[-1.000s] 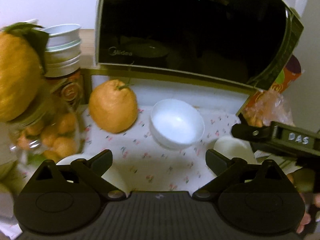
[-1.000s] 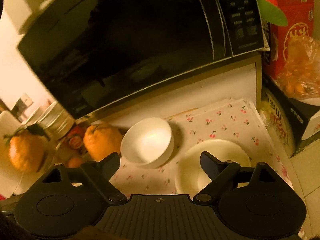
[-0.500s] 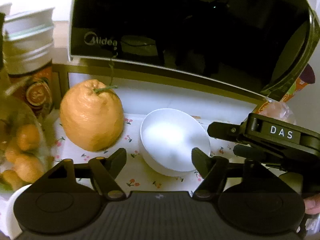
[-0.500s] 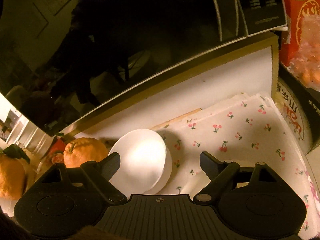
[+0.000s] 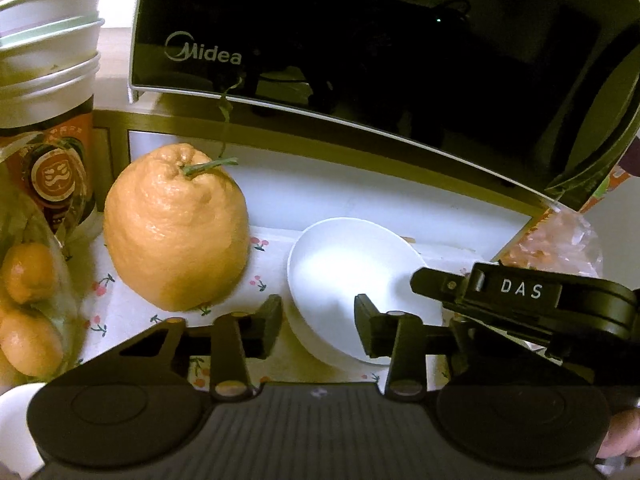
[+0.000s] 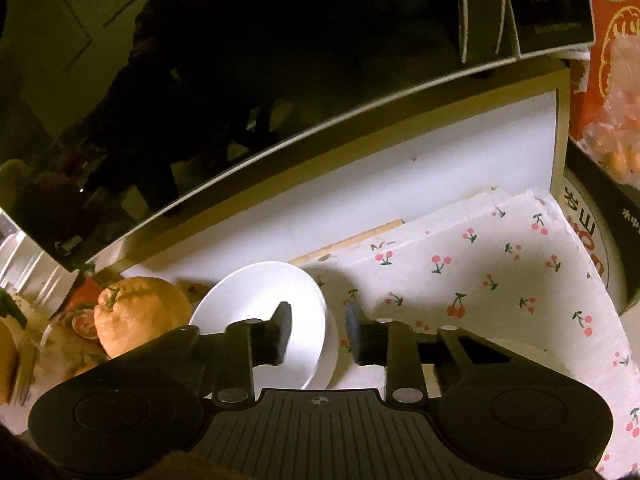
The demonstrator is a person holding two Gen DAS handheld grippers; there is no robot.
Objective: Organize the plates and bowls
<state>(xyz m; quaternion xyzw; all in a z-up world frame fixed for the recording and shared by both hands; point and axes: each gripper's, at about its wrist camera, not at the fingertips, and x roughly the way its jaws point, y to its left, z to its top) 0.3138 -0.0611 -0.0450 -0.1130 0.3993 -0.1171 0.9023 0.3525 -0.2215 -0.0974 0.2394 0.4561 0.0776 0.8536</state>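
Observation:
A white bowl (image 5: 344, 268) stands on the cherry-print cloth (image 6: 480, 272) below the microwave. My left gripper (image 5: 318, 330) straddles the bowl's left rim, one finger outside and one inside. Its jaws are closing, and a gap still shows beside the wall. My right gripper (image 6: 318, 336) straddles the right rim of the same bowl (image 6: 256, 300), its left finger inside. Those jaws are closing too, and a sliver of cloth shows between the outer pad and the wall. The right gripper's black housing (image 5: 520, 292) shows in the left wrist view. A pale plate edge (image 6: 516, 345) peeks out behind my right finger.
A black microwave (image 5: 360, 60) overhangs the shelf. A large orange citrus (image 5: 176, 228) sits just left of the bowl. Stacked white cups (image 5: 48, 52) top a jar (image 5: 52, 172), with bagged small oranges (image 5: 28, 280) below. A red box and bagged fruit (image 6: 612, 100) stand right.
Both grippers have come down and forward onto the white bowl. Their jaws have narrowed from wide open to a small gap around the bowl's rim.

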